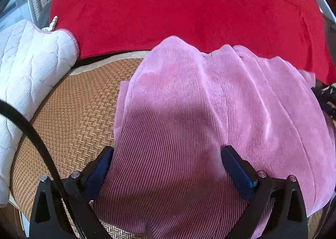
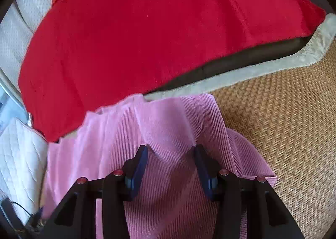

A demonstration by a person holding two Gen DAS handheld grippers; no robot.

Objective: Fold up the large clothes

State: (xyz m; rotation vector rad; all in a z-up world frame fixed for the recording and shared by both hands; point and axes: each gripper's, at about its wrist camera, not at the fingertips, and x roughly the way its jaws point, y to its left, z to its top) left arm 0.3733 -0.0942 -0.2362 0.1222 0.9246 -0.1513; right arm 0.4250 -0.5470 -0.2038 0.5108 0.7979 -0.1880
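Note:
A pink corduroy garment [image 1: 189, 112] lies rumpled on a woven straw mat [image 1: 69, 117]. Its far edge overlaps a red blanket [image 1: 178, 7]. My left gripper [image 1: 167, 155] hovers over the garment's near part. Its blue-padded fingers [image 1: 235, 165] stand wide apart, with flat cloth below them. In the right wrist view the same garment [image 2: 168, 117] bunches up between the two blue pads [image 2: 139, 167] of my right gripper [image 2: 171, 150]. Creases fan out from both fingertips, and the gripper is shut on that thick fold.
A white quilted cushion [image 1: 27, 66] lies left of the mat, and a black cable [image 1: 31, 134] crosses in front of it. The red blanket [image 2: 147, 35] covers the back. Bare mat [image 2: 283, 123] and a grey fabric border [image 2: 262, 68] lie to the right.

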